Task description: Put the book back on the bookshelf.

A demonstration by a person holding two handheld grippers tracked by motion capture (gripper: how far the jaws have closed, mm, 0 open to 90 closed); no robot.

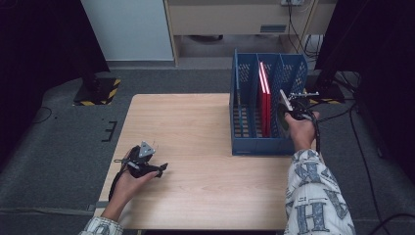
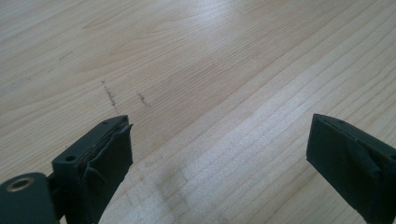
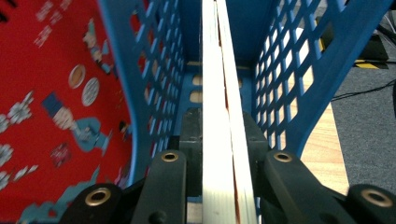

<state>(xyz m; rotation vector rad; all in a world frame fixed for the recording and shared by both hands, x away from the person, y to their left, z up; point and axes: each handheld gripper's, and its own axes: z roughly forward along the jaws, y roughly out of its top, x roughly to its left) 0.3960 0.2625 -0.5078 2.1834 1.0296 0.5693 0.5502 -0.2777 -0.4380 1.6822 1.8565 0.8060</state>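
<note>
Big flat wooden table [image 1: 195, 147]. Blue plastic rack [image 1: 244, 142] full of holes. Right gripper [image 3: 219, 154] reaching in, clamped on thin white-edged book [image 3: 217, 93] in rightmost slot. Left gripper [image 2: 219, 154] resting low, jaws wide apart, holding nothing.

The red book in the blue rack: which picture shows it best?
The high view shows the red book best: it stands upright in the blue rack, in a middle compartment. The right gripper view gives a blurred close-up of its cover through the divider. The left gripper view looks at the table.
</note>
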